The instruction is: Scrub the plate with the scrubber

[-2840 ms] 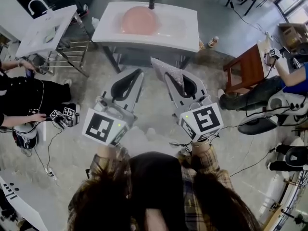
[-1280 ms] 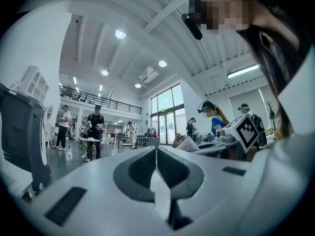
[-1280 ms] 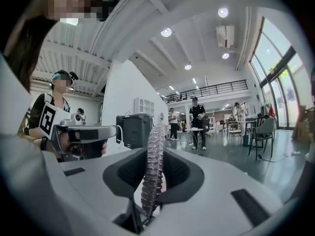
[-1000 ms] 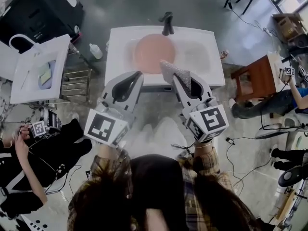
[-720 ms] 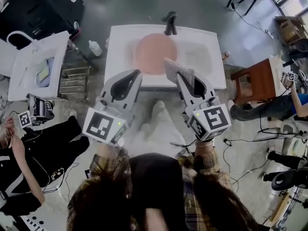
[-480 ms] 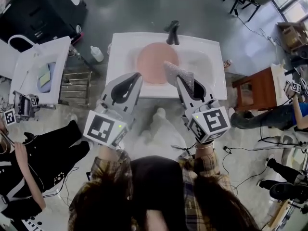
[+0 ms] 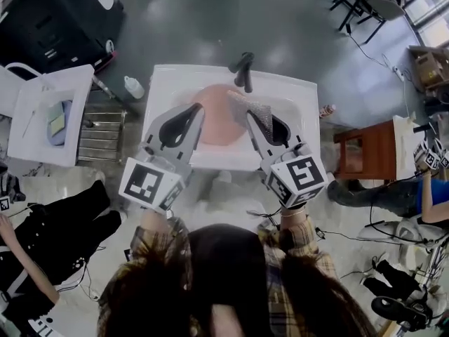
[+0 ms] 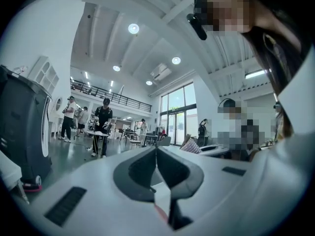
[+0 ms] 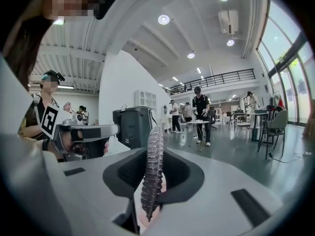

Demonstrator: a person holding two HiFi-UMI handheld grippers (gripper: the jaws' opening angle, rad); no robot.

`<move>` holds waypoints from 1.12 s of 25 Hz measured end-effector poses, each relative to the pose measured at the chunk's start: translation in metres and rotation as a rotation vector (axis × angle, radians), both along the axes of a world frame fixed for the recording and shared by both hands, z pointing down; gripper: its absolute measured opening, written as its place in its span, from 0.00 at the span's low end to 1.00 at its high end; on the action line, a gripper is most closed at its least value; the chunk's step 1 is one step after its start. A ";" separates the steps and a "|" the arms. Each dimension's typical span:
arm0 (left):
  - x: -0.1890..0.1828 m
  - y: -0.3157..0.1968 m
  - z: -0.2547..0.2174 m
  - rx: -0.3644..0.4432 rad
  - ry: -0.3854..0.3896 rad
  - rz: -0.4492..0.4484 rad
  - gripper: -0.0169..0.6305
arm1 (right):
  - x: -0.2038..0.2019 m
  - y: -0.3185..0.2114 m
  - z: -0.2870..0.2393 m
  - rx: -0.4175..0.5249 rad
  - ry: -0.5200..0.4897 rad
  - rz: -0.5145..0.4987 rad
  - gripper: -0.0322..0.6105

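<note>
I'm pinching the soft-looking scrubber (image 7: 258, 111) edgewise in the right tongs (image 7: 247, 118), left tongs (image 7: 197, 108) clenched empty, near the plate (image 7: 217, 121).

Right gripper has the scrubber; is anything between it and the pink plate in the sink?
Nothing visible. The scrubber, clamped in the right gripper, overlaps the plate's right edge in the head view. The faucet stands at the sink's far rim, beyond the plate, out of the way.
</note>
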State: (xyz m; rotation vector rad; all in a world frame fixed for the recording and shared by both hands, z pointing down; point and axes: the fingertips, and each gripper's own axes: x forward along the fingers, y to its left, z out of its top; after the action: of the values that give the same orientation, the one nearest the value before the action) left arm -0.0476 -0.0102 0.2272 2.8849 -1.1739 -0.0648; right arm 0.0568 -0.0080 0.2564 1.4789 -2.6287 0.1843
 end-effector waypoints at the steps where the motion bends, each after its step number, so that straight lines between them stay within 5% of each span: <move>1: 0.004 -0.006 -0.002 -0.002 -0.002 -0.010 0.06 | 0.002 -0.007 -0.001 -0.005 0.000 -0.015 0.18; 13: 0.023 -0.050 0.006 0.000 -0.009 -0.113 0.06 | 0.009 -0.064 0.008 -0.018 -0.007 -0.149 0.18; 28: 0.021 -0.088 0.013 -0.032 -0.063 -0.097 0.06 | -0.008 -0.083 0.022 -0.058 -0.011 -0.181 0.18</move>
State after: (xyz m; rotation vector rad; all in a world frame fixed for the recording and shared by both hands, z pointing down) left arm -0.0270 -0.0982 0.2405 2.8210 -1.3133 0.0433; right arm 0.0492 -0.0908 0.2781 1.2180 -2.7218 0.2495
